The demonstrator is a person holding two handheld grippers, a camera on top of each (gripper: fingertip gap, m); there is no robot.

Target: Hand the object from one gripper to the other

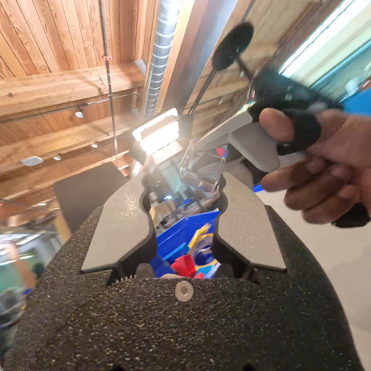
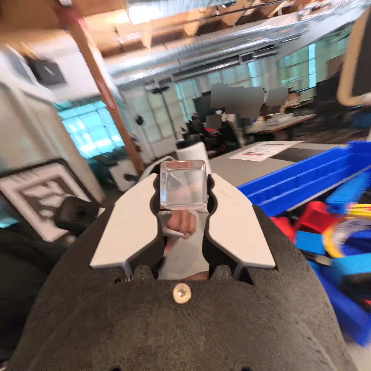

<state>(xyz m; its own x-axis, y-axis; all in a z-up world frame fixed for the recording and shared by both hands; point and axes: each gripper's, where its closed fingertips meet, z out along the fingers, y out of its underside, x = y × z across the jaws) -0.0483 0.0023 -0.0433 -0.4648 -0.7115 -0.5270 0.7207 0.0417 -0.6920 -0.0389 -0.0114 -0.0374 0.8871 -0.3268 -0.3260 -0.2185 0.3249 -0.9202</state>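
Observation:
A clear cube (image 2: 183, 184) sits between the fingers of my right gripper (image 2: 183, 180), which is shut on it and holds it up in the air. In the left wrist view the right gripper (image 1: 202, 154), held by a hand (image 1: 331, 170), comes in from the upper right with the cube (image 1: 200, 172). My left gripper (image 1: 183, 180) is open and empty. The cube hangs just beyond its tips, close against its right finger (image 1: 224, 184). I cannot tell whether they touch. In the right wrist view a hand (image 2: 180, 222) shows below the cube.
A blue bin (image 1: 180, 236) with red, yellow and blue items lies below both grippers, also in the right wrist view (image 2: 297, 186). A grey table (image 2: 241, 170) and a white cylinder (image 2: 192, 152) lie behind. People sit far back. The view is motion-blurred.

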